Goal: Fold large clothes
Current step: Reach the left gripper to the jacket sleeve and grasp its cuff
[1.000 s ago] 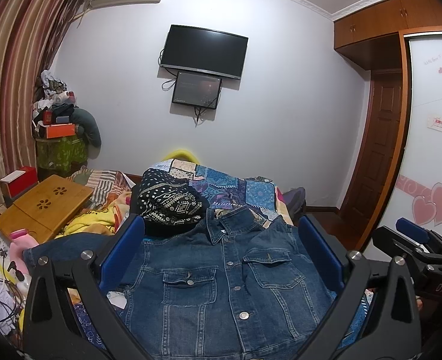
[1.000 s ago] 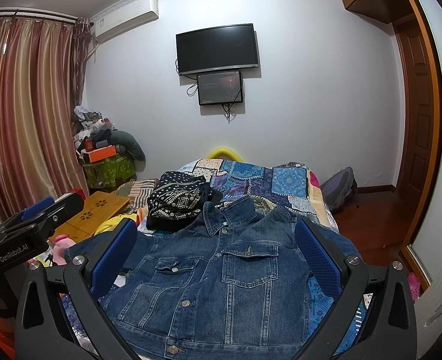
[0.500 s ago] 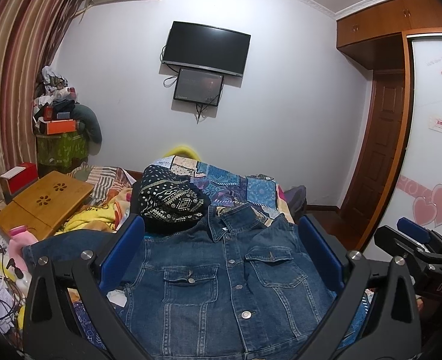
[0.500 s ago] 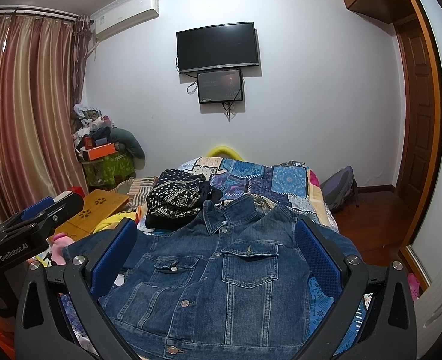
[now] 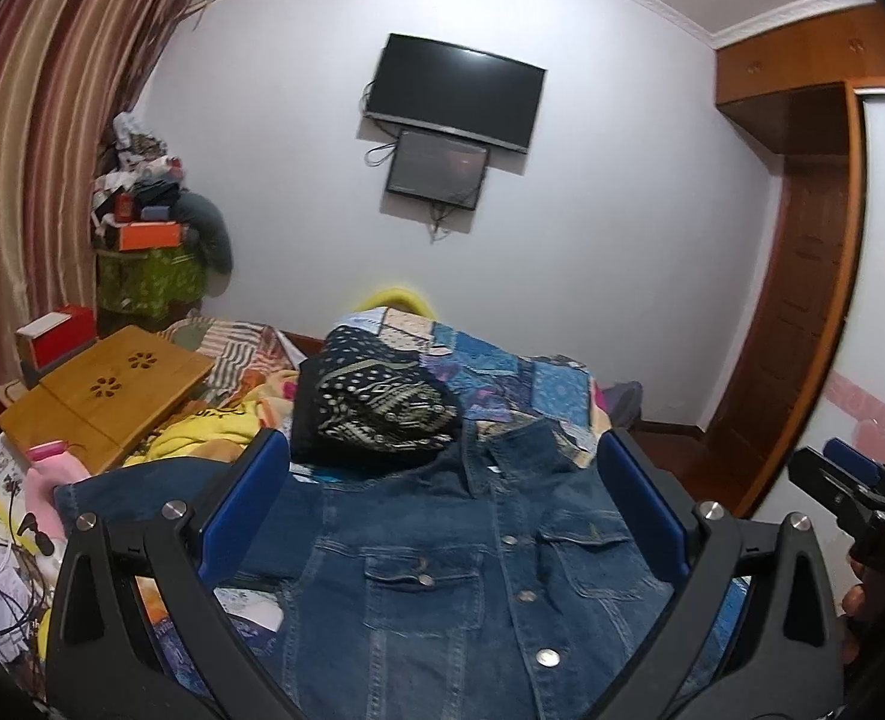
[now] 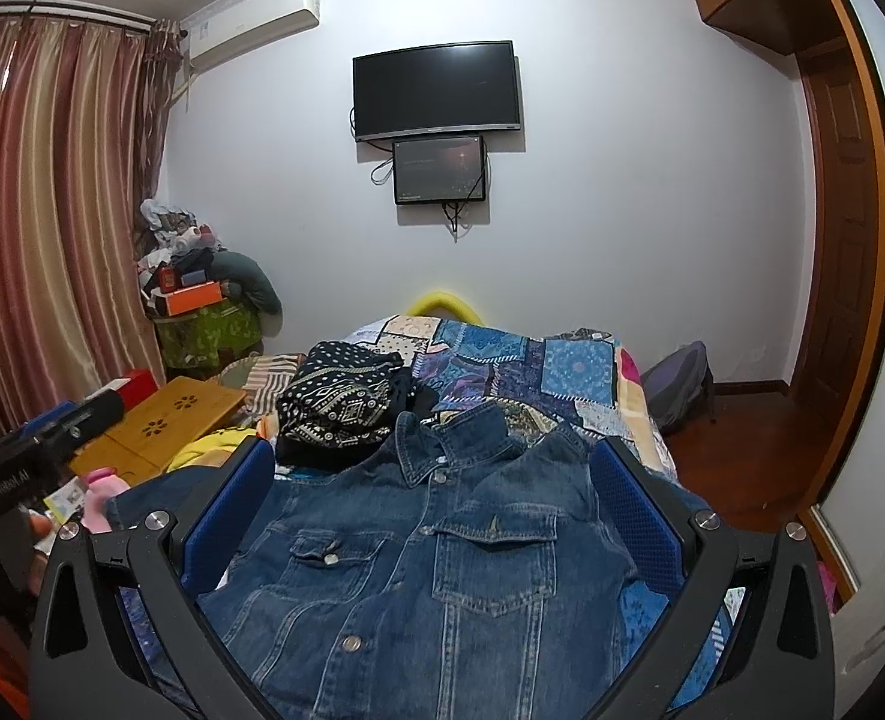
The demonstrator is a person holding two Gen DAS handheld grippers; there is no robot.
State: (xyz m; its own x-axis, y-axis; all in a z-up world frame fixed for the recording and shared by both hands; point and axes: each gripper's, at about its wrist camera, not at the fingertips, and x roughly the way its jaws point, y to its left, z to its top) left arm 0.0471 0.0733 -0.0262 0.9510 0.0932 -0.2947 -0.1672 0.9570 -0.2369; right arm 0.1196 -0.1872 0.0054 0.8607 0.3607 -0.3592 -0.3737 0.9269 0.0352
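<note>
A blue denim jacket [image 5: 442,564] lies front up and buttoned on the bed, collar toward the far wall; it also shows in the right wrist view [image 6: 442,558]. One sleeve stretches out to the left [image 5: 142,492]. My left gripper [image 5: 442,468] is open and empty above the jacket's chest. My right gripper [image 6: 436,468] is open and empty above the same jacket. The right gripper also shows at the right edge of the left wrist view [image 5: 856,492], and the left gripper shows at the left edge of the right wrist view [image 6: 46,438].
A black patterned garment [image 6: 340,408] lies folded just beyond the collar on the patchwork bedspread [image 6: 538,360]. A wooden lap table [image 5: 106,390], a pink bottle [image 5: 46,480] and clutter lie left. A backpack [image 6: 679,384] and wooden floor are right.
Both views have shifted a little, the left gripper tilting and moving rightward over the jacket. The jacket has not moved and both grippers stay open.
</note>
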